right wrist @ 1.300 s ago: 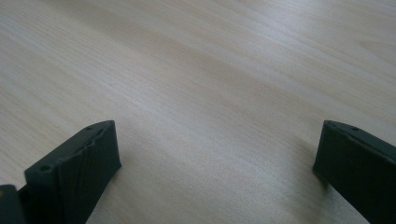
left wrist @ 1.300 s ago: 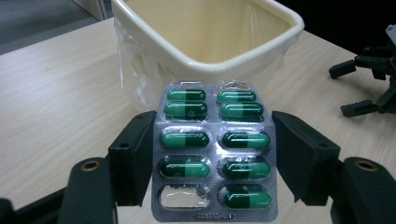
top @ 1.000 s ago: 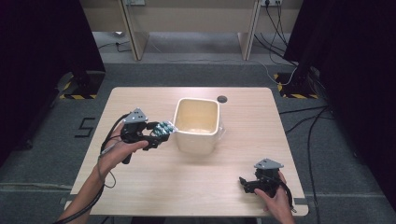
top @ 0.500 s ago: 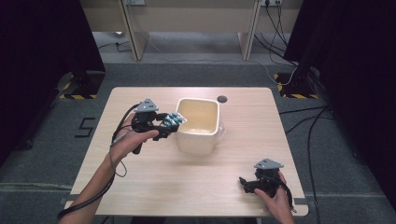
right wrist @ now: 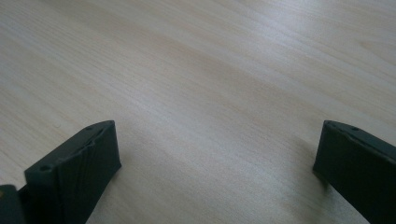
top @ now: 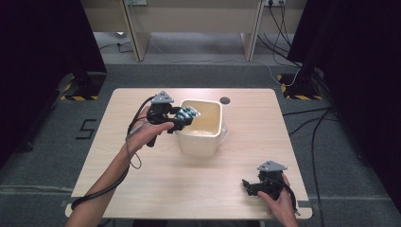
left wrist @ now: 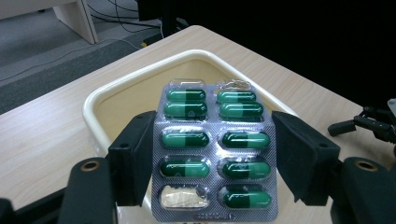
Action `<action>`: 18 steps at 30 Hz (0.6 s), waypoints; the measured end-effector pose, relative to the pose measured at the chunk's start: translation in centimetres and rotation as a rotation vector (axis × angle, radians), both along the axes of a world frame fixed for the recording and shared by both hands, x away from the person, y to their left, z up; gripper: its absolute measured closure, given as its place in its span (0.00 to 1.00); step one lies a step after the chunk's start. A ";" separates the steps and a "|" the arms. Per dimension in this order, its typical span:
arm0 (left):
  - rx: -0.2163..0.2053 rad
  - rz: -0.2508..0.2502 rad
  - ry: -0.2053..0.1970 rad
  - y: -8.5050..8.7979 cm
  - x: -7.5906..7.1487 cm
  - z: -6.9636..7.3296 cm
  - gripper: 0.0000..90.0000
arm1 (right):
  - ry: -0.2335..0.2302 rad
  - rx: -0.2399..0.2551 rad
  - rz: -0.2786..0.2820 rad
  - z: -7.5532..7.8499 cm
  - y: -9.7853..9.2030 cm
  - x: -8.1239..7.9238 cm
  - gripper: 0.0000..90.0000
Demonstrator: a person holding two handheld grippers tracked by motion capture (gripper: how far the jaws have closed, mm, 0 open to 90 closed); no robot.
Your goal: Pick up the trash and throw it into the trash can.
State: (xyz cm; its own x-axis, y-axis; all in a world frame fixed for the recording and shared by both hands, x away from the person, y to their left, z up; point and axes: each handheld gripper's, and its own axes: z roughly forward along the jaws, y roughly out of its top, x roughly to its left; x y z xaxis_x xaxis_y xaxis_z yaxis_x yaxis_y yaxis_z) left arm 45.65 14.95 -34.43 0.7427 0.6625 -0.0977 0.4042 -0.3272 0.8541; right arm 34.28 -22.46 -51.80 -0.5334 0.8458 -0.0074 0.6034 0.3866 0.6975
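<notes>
While the left hand-held gripper point(top: 185, 116) clamps a blister pack of green capsules point(left wrist: 214, 150) by its two long edges, the pack hangs over the near rim of the cream tub point(top: 201, 142), presumably so a release would drop it inside. One pocket at the pack's near corner looks pale, perhaps emptied, though glare makes that hard to judge. Held flat and edge-on, the foil stays unbent. Well apart, the right hand-held gripper point(top: 253, 185) rests low on the tabletop point(top: 142, 189), jaws spread wide with nothing between them, out of the way.
</notes>
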 end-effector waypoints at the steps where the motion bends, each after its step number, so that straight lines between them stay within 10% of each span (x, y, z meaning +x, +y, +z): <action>1: -0.001 -0.001 0.001 -0.2 0.2 0.0 0.37 | 0.000 0.000 0.000 0.0 0.0 0.0 0.00; 18: 0.027 0.004 0.054 -3.2 3.2 -1.4 0.37 | -0.001 0.000 0.000 0.0 0.0 0.0 0.00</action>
State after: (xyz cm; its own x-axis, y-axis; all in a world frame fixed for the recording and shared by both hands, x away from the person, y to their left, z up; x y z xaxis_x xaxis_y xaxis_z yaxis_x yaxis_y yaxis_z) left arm 48.84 11.72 -35.80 0.7341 0.6685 -0.1193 0.4508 -0.3483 0.8219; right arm 34.28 -22.46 -51.80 -0.5334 0.8458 -0.0073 0.6030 0.3863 0.6980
